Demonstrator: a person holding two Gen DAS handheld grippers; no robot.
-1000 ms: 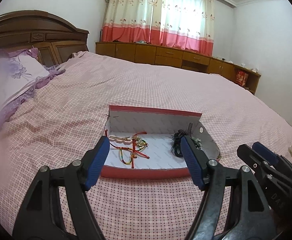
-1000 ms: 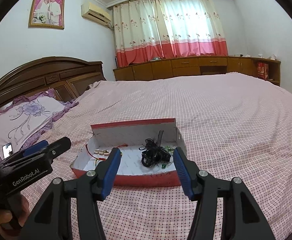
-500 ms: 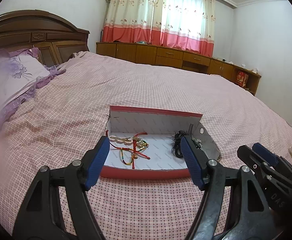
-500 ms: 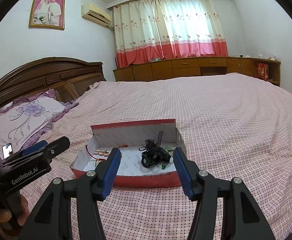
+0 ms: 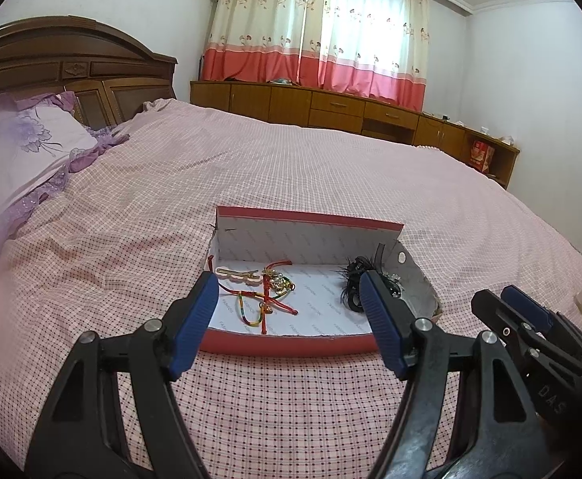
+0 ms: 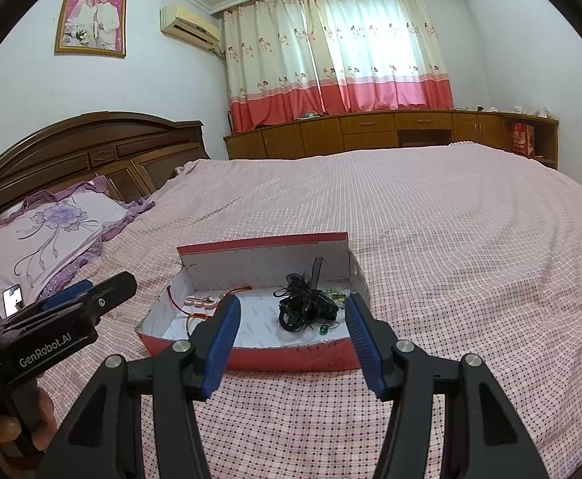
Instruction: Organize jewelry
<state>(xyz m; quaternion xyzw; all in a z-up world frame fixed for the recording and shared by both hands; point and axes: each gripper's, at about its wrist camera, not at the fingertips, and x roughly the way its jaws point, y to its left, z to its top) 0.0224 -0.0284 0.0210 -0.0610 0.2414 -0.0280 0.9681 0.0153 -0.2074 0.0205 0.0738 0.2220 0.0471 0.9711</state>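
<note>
Soft daylight through curtains (image 6: 338, 52), sharp focus, fisheye bending, dark vignetted corners

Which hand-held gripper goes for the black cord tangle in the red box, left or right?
Right, probably. The right hand-held gripper stands open with the black cord tangle centred between its fingers. The left hand-held gripper frames the red string bracelets instead; the tangle sits behind its right finger.

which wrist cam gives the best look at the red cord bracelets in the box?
Left wrist. The red cord bracelets lie in full view between the open left gripper fingers, on the box floor. In the right wrist view the right gripper's left finger hides much of them; only parts show.
</note>
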